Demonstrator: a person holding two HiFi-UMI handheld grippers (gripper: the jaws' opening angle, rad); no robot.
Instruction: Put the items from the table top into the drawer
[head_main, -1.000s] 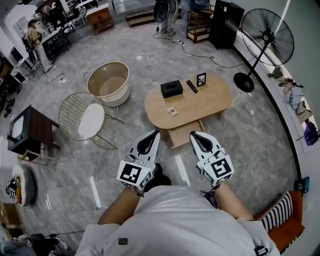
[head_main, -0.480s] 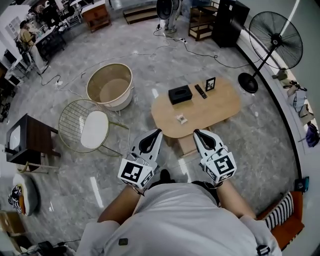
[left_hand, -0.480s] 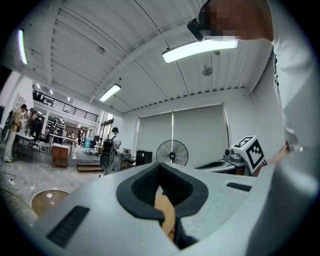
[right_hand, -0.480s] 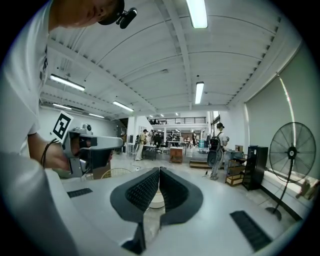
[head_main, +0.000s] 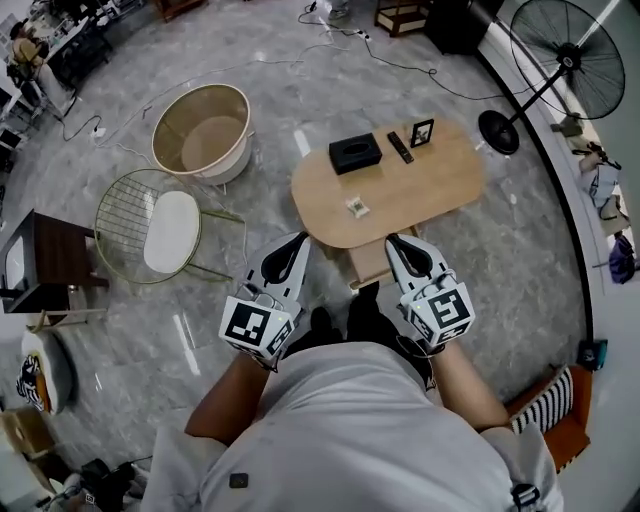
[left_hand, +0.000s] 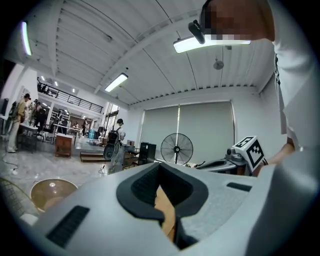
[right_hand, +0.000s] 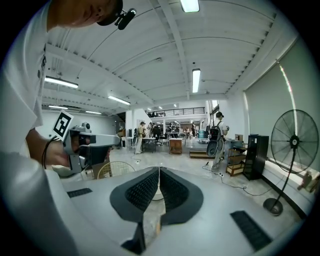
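Note:
The oval wooden table (head_main: 420, 195) stands ahead of me. On it lie a black box (head_main: 355, 152), a dark remote (head_main: 400, 147), a small picture frame (head_main: 422, 132) and a small pale item (head_main: 357, 207). A wooden drawer part (head_main: 368, 262) juts out under the table's near edge. My left gripper (head_main: 298, 238) (left_hand: 160, 166) and right gripper (head_main: 393, 242) (right_hand: 159, 169) are held side by side just short of that edge. Both are shut and hold nothing. Each gripper view shows the other gripper beside it.
A round beige tub (head_main: 200, 130) and a wire chair with a white seat (head_main: 165, 228) stand left of the table. A standing fan (head_main: 570, 60) is at the right, and a dark side table (head_main: 40, 265) at the far left. Cables cross the grey marble floor.
Both grippers have moved forward together toward the table's near edge. The table now lies closer below me. The jaws have stayed shut.

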